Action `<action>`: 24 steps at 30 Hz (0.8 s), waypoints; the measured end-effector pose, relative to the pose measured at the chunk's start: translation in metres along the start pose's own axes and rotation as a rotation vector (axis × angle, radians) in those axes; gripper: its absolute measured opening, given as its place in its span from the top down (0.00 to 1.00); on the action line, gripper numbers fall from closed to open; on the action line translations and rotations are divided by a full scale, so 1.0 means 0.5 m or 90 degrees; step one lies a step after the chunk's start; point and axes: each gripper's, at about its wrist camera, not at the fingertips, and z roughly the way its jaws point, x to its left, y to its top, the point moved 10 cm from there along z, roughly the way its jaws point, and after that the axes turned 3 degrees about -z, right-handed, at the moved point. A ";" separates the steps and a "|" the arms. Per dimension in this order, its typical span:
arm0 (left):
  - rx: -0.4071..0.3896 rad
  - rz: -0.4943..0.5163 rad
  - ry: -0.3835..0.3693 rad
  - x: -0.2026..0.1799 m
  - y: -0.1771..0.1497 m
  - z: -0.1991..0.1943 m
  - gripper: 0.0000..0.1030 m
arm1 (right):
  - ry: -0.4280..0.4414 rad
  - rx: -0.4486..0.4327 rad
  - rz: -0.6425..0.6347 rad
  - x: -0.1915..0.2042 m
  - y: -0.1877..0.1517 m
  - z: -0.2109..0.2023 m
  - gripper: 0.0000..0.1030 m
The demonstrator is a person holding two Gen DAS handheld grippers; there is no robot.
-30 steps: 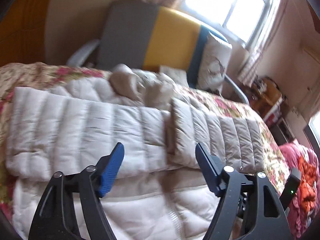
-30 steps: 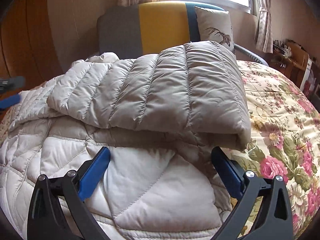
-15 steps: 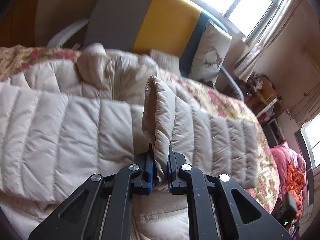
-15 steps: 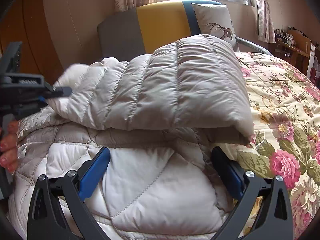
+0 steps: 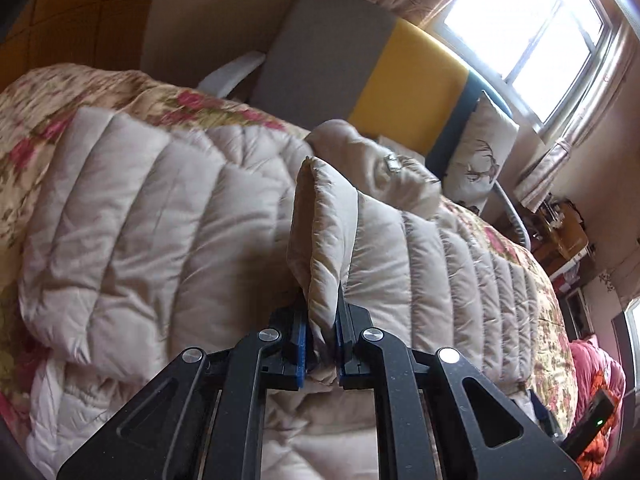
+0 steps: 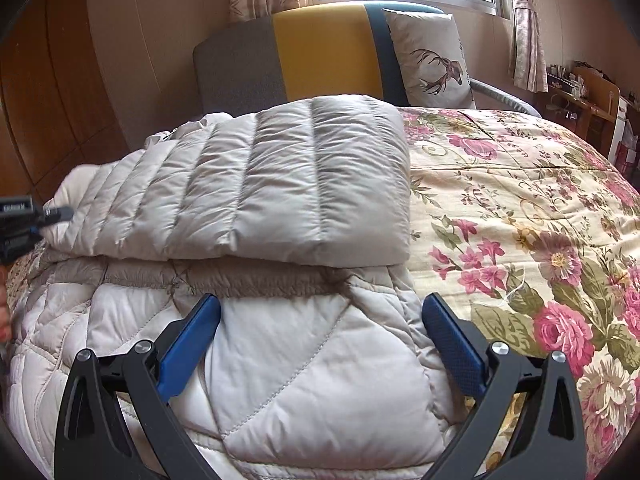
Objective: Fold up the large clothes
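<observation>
1. The left tongs (image 5: 322,344) were wide a second ago; now they are closed on the sleeve (image 5: 324,232) of the jacket (image 6: 280,360).
2. The sleeve end stands up from the tongs, raised off the jacket body.
3. The right tongs (image 6: 320,344) remain wide and hold nothing, above the jacket hem.
4. The jacket lies on the bed (image 6: 520,208), one part already folded across.
5. The grasp seems secure, so the sleeve can probably be carried inward for the next fold.
</observation>
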 end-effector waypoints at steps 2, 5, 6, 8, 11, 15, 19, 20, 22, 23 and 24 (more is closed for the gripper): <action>-0.013 0.014 0.006 0.019 -0.018 -0.007 0.91 | -0.003 -0.010 0.003 0.000 0.003 -0.013 0.02; -0.020 0.013 0.002 0.036 -0.032 -0.008 0.91 | -0.009 -0.020 0.011 -0.006 0.021 -0.039 0.02; -0.023 0.014 0.000 0.036 -0.034 -0.009 0.91 | -0.004 -0.031 0.019 -0.010 0.036 -0.049 0.02; -0.026 0.017 -0.002 0.041 -0.040 -0.007 0.91 | -0.008 -0.048 0.035 -0.021 0.076 -0.057 0.02; -0.025 0.016 -0.004 0.047 -0.045 -0.002 0.91 | -0.030 -0.038 0.046 -0.042 0.141 -0.020 0.02; -0.021 0.018 -0.004 0.050 -0.046 0.002 0.91 | -0.090 0.035 0.029 -0.076 0.182 0.087 0.02; -0.009 0.026 -0.001 0.049 -0.049 0.011 0.88 | -0.135 0.108 0.057 -0.127 0.163 0.174 0.02; -0.005 0.035 0.003 0.046 -0.050 0.015 0.88 | -0.134 0.119 0.061 -0.134 0.153 0.191 0.02; 0.000 0.059 0.013 0.035 -0.051 0.027 0.87 | -0.134 0.137 0.081 -0.148 0.132 0.213 0.02; 0.003 0.069 0.018 0.032 -0.052 0.032 0.87 | -0.138 0.138 0.085 -0.151 0.130 0.215 0.02; 0.005 0.077 0.024 0.031 -0.052 0.037 0.87 | -0.145 0.135 0.078 -0.150 0.131 0.214 0.02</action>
